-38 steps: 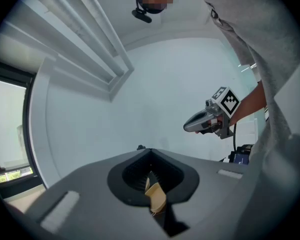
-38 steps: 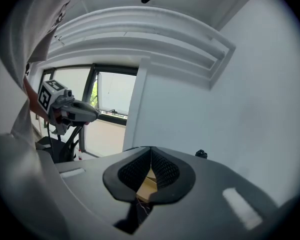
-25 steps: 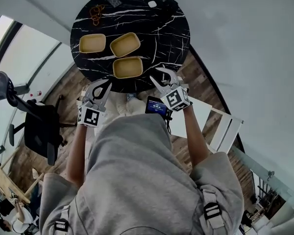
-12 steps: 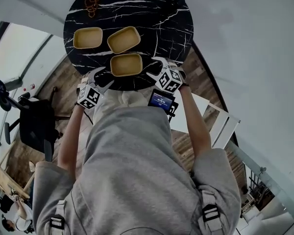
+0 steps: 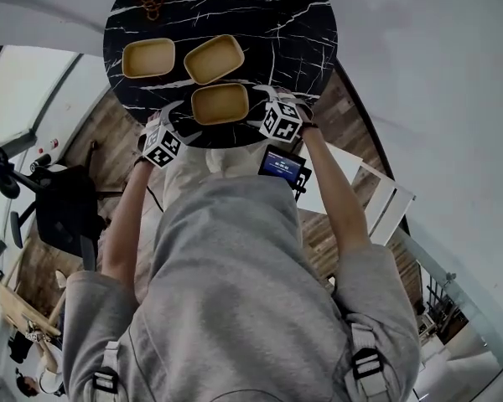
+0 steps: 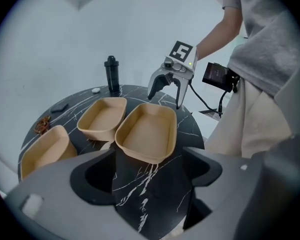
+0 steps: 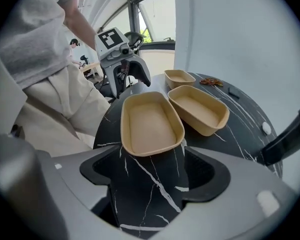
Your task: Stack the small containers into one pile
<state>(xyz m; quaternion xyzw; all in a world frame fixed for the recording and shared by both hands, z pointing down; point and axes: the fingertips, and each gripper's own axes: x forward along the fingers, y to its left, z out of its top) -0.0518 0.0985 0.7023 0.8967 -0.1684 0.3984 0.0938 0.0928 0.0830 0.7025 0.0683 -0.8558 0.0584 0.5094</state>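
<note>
The round black white-veined marble table is lit evenly by soft daylight, and only faint shadows are cast on it by the shallow tan rectangular containers. Overexposure is seen at the tall window beyond the table. Both gripper views are bent and darkened at their edges.

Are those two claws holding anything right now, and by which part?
Nothing is held. The left gripper and right gripper are both opening, with only bare table between their jaws; the nearest container sits just ahead, untouched.

3 matt tan containers on glossy black white-veined marble table
</note>
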